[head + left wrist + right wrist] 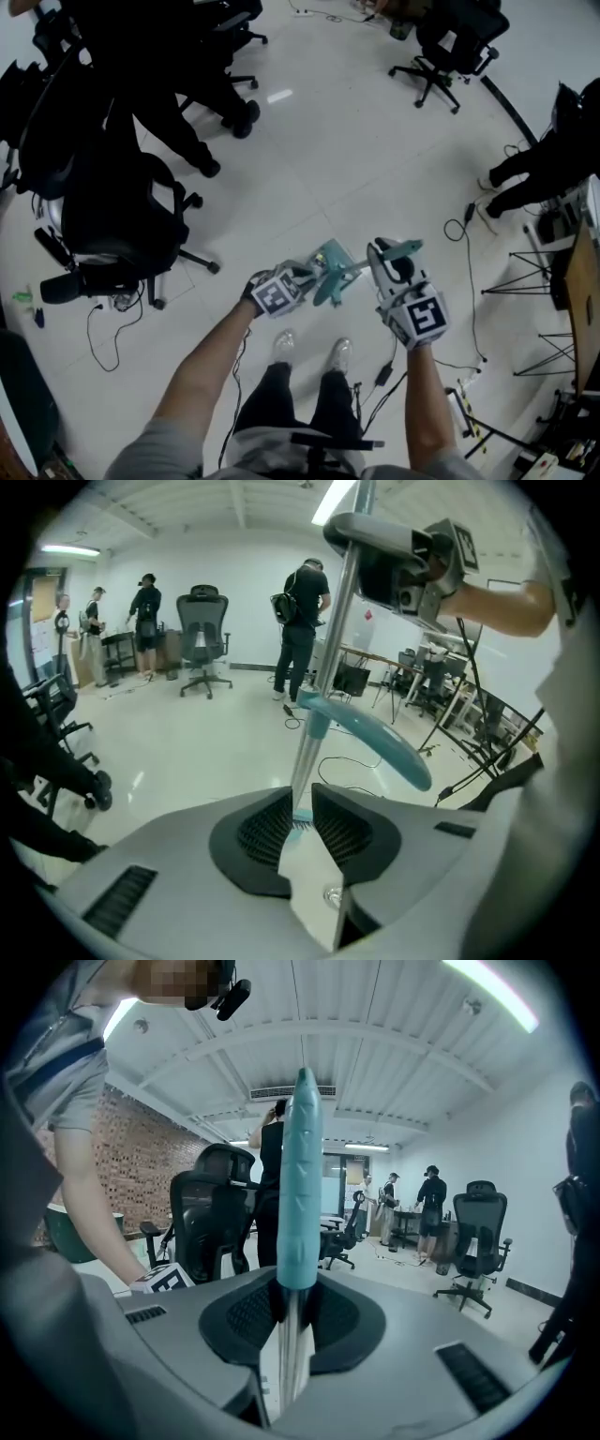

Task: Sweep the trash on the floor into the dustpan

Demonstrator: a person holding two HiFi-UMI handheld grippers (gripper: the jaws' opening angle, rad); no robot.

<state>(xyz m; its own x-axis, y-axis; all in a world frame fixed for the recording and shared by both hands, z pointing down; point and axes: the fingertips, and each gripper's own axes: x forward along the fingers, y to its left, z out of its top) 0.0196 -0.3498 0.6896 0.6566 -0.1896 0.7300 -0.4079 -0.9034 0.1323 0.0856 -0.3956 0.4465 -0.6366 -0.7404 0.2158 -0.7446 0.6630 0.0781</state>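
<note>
head view: my left tongs [305, 278] and right tongs [386, 255] both sit on one long silver metal pole [356, 269], held above the white tiled floor [328, 141] and over the person's shoes [312, 351]. a teal curved plastic part [328, 272] sits on the pole just beside the left tongs. i can't tell whether it is the dustpan, or whether anything lies in it. a black office chair [112, 206] stands well apart at the left.

left gripper view: the left tongs [302, 817] are nearly closed, ribbed pads pressing the pole [328, 658] from both sides. the teal curved plastic part [380, 742] branches off above them.

right gripper view: the right tongs [298, 1307] stand narrow, clamped where the pole meets its ribbed teal plastic grip [302, 1185], which stands upright.
</note>
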